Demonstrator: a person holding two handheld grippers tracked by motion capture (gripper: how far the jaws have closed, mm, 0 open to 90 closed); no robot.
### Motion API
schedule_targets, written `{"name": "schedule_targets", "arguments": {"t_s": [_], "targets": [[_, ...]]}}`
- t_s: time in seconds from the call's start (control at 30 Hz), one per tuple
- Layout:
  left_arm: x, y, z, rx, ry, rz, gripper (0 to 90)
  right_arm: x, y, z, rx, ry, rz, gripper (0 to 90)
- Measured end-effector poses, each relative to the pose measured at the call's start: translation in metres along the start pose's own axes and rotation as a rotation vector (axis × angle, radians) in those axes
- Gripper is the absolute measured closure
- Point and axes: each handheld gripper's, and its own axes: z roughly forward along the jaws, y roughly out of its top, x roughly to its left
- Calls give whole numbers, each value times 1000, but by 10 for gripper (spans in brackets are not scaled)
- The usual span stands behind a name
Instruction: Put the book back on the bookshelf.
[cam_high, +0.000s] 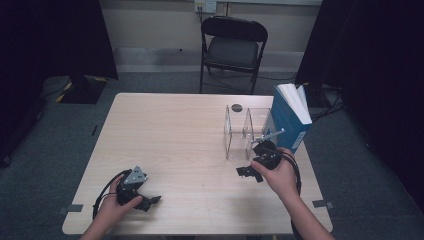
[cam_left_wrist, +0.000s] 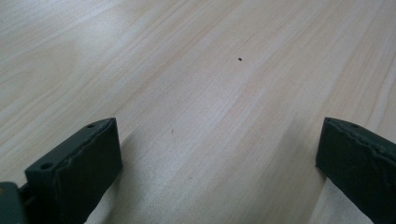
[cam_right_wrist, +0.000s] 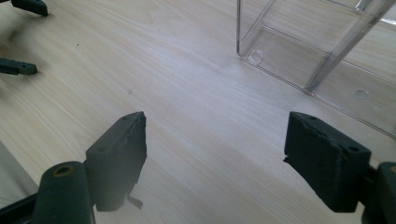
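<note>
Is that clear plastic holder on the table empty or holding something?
Empty. The clear holder has bare compartments, and the blue book stands outside it, against its right side.

We are in a lab or studio set up for recording: black curtains (cam_high: 55, 35) hang at the upper left and right, grey carpet (cam_high: 165, 82) covers the floor, a lone folding chair (cam_high: 233, 47) stands behind a bare wooden desk (cam_high: 170, 130), and tape marks (cam_high: 75, 208) flag the desk corners.
</note>
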Motion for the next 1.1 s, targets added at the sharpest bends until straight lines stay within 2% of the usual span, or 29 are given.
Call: {"name": "schedule_targets", "arguments": {"t_s": [0.6, 0.9, 1.1], "targets": [[0, 0, 0, -1, 0, -1, 0, 8, -4, 22, -14, 30, -14, 208], [0, 0, 0, -1, 0, -1, 0, 11, -9, 34, 9, 49, -8, 207], [0, 0, 0, -1, 1, -1, 0, 13, -11, 43, 2, 63, -15, 208]]}}
